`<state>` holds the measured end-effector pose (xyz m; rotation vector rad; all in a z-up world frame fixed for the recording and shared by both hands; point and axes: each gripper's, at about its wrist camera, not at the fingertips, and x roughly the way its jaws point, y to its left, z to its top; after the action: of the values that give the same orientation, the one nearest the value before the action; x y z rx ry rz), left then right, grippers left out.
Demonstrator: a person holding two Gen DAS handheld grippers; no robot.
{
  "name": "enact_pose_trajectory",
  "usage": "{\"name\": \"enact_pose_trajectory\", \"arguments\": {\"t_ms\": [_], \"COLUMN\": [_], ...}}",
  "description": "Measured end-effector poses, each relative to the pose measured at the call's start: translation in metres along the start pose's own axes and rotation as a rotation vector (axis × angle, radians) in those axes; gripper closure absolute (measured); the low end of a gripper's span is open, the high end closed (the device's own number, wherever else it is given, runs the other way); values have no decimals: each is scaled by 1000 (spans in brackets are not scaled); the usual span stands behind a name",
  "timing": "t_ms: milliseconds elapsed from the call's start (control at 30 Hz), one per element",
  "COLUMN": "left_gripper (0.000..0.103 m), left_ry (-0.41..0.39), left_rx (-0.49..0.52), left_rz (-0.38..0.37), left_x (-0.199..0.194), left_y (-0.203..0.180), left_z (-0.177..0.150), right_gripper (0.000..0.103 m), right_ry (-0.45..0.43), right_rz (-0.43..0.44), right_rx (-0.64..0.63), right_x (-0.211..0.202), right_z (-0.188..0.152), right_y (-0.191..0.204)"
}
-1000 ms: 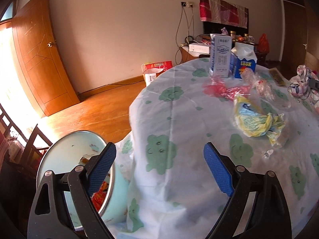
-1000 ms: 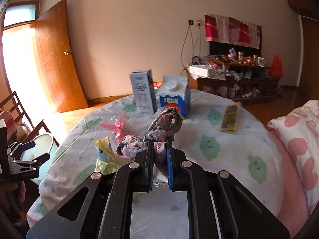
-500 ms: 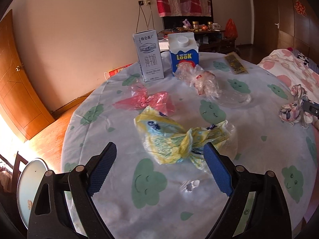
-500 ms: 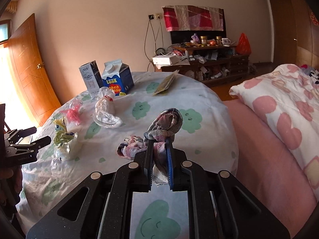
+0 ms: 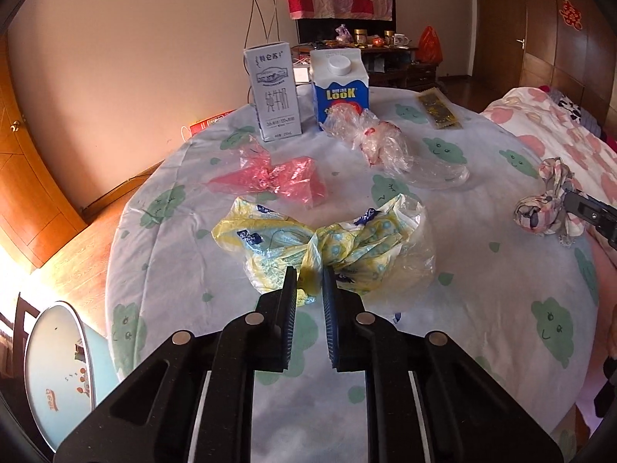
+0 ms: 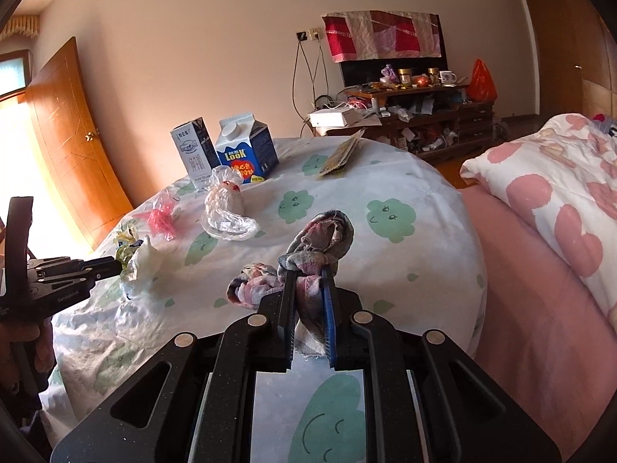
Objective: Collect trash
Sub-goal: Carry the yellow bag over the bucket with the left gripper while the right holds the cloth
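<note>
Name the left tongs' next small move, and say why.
Probably lift. The left tongs have just been closing and now pinch the knotted middle of the yellow plastic bag, which still lies on the tablecloth. Raising it a little would show whether the grip holds before carrying it toward the basin on the floor.

A: Round table (image 5: 482, 270) directly ahead of tongs, cloth white with green cloud faces. Beyond it, plain beige wall (image 5: 154, 38).

B: Far left of tongs, wooden door (image 6: 65, 131), strong sunlight beside it on wood floor (image 5: 77, 239).

A: Ahead, right: cluttered dark cabinet (image 6: 424, 115), red patterned cloth (image 6: 381, 34) hung above. Pink-spotted bedding (image 6: 547, 193) at right.
</note>
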<state>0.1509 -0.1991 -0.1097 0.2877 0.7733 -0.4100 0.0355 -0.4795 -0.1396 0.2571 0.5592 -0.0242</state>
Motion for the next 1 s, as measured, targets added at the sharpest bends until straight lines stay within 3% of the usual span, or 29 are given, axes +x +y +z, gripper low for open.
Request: {"name": "enact_pose_trajectory", "arguments": {"t_ms": [233,533,1000], "left_gripper": [90,90,90], "left_ry": [-52,-69,-67], "left_rx": [-43,-96,-202], "left_rz": [82,198,279], "left_x": [-35,-59,-74], "left_y": [43,99,156], "left_z": [-19,-45,-77], "right_gripper": [90,90,90], "right_ry": [-37,-20,30], "right_rz": [31,75,150], "right_rx": [-45,-130,-252], "right_x": [-9,2,46], "right_z": [11,19,18], "right_y": [29,77,164]}}
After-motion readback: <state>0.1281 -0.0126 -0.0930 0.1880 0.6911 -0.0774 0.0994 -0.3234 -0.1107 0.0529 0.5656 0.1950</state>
